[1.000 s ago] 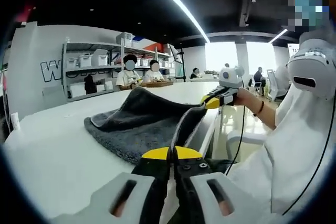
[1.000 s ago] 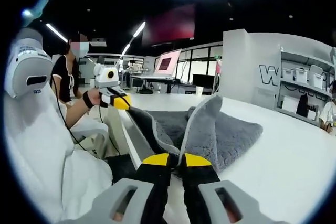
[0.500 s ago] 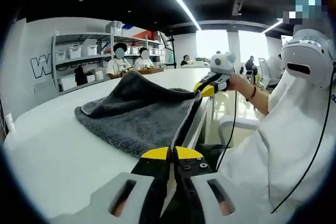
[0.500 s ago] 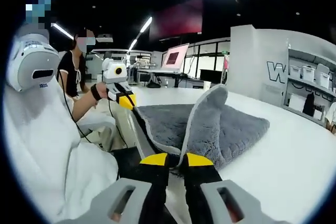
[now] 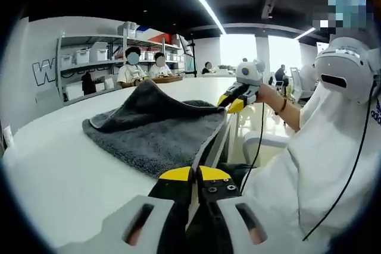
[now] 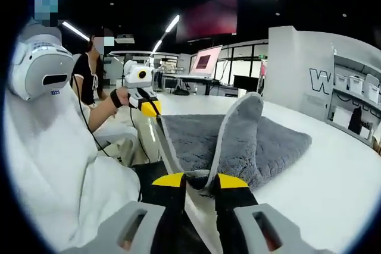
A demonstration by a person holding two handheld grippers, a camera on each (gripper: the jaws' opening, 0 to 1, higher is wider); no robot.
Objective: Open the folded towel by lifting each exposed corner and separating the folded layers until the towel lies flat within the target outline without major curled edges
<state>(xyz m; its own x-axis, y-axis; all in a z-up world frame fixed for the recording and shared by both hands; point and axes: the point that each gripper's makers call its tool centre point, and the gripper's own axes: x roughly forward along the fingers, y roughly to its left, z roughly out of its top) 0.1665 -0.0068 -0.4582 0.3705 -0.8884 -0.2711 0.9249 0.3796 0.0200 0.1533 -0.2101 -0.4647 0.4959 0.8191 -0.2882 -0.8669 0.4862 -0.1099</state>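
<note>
Both tongs (image 5: pixel 191 173) (image 6: pixel 201 179) pinch shut on grey towel (image 5: pixel 161 132) corners.

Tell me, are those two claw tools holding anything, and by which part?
Both hold the grey towel: the left gripper and the right gripper each pinch its near edge, at opposite ends.

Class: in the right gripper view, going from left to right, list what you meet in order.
White helmet-like headset → person in a black top → left gripper → raised fold of the grey towel → wall lettering → shelves with bins.
</note>
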